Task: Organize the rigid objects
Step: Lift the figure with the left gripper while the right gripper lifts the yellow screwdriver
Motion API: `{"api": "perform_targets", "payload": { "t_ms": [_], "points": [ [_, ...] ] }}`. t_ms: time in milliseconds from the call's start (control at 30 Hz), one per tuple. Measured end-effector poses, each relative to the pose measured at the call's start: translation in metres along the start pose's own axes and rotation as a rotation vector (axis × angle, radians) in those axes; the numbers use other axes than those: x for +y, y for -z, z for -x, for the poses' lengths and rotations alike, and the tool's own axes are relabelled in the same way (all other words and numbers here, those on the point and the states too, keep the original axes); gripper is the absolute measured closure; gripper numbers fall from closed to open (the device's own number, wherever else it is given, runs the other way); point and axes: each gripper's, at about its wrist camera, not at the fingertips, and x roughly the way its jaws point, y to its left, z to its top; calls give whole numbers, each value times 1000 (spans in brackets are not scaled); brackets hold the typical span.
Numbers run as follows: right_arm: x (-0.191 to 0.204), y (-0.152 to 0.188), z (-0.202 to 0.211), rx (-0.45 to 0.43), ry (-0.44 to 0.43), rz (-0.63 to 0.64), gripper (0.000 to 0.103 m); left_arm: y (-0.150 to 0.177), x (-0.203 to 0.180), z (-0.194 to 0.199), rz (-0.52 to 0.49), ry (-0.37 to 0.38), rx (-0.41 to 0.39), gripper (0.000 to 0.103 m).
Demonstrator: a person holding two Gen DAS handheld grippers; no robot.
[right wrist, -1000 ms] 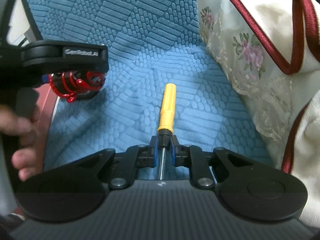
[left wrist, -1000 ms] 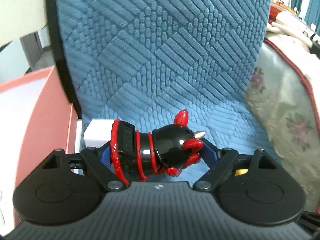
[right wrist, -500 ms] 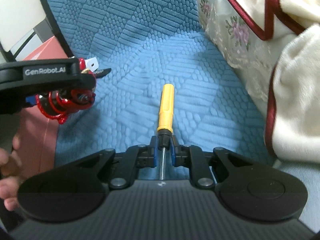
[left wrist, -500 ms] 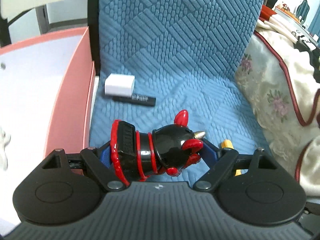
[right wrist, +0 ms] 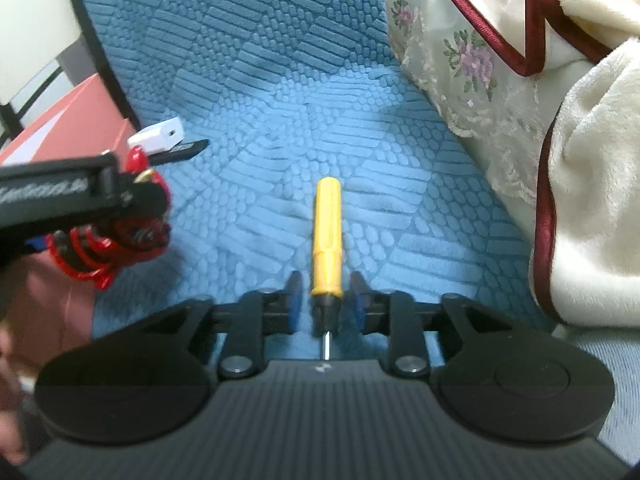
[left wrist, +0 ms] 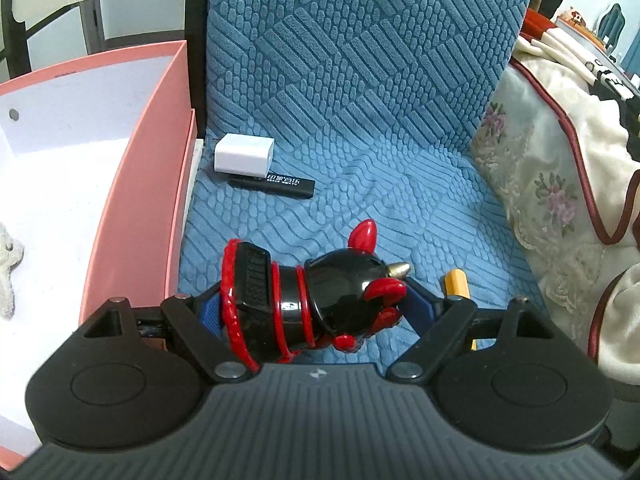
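My left gripper (left wrist: 316, 304) is shut on a black and red horned toy figure (left wrist: 316, 300) and holds it above the blue seat, beside the pink box (left wrist: 132, 216). The toy also shows at the left of the right wrist view (right wrist: 120, 232). My right gripper (right wrist: 326, 300) is open, its fingers standing apart on either side of a yellow-handled screwdriver (right wrist: 328, 236) that lies on the blue cushion (right wrist: 280, 120). The handle tip shows in the left wrist view (left wrist: 456, 282).
A white charger block (left wrist: 244, 155) and a black stick (left wrist: 276, 183) lie on the seat by the box. The box holds a grey plush piece (left wrist: 8, 272). A floral cloth and cream blanket (right wrist: 560, 100) lie to the right.
My right gripper has opened and let go of the screwdriver. My left gripper with the toy has pulled back and risen, bringing the box, charger and stick into view.
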Motion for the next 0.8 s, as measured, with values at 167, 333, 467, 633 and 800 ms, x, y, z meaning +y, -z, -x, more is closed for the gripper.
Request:
{"api": "perform_targets", "payload": {
  "t_ms": [167,333,467,633,800],
  "points": [
    [0,-3,-15,1,40,13,69,-1,0,-2,11,-1,-2,15],
    [5,-5,-20,-10,56,55,70,0,-1,-4,11,-3,0,15],
    [7,-5,-19,-8,43,62,82,0,0,-5,15,-3,0,15],
    [2,-10,-12,-5,7,13,82,-2,0,-4,15,11,-7,15],
    [-2,-18,5,-21,-34,1,82,-4,-1,5,11,25,-20,15]
  ]
}}
